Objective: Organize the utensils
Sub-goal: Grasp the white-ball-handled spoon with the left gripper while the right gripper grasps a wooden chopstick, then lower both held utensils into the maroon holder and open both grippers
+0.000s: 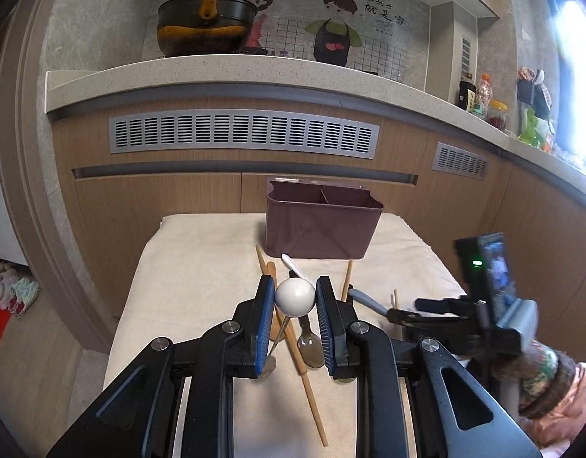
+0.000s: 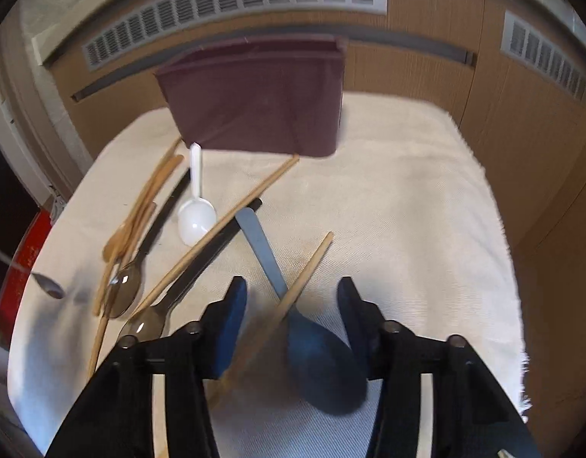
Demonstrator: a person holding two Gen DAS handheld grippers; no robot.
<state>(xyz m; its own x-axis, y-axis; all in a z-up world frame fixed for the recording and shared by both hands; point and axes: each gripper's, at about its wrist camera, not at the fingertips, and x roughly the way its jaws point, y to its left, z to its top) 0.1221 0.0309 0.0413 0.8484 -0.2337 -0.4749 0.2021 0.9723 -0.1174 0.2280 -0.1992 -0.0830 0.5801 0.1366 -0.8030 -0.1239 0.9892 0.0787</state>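
My left gripper [image 1: 295,299] is shut on the white ball end of a thin metal spoon [image 1: 295,297], lifted above the cloth; its bowl [image 2: 50,288] hangs at the left of the right wrist view. My right gripper [image 2: 291,290] points down at the cloth, open, with a grey-blue spoon [image 2: 323,362] and a crossing wooden chopstick [image 2: 308,267] between its pads; a gap shows beside the left pad. From the left wrist view the right gripper [image 1: 397,315] is low at the right. A maroon divided utensil box [image 1: 323,225] [image 2: 254,114] stands at the back of the table.
On the cream cloth [image 2: 407,210] lie a white plastic spoon [image 2: 196,217], clear brown plastic spoons [image 2: 126,286], a black-handled fork [image 2: 147,324] and several chopsticks [image 1: 312,389]. Wooden cabinets and a counter with a wok [image 1: 205,26] rise behind. A patterned sleeve [image 1: 548,381] is at the right.
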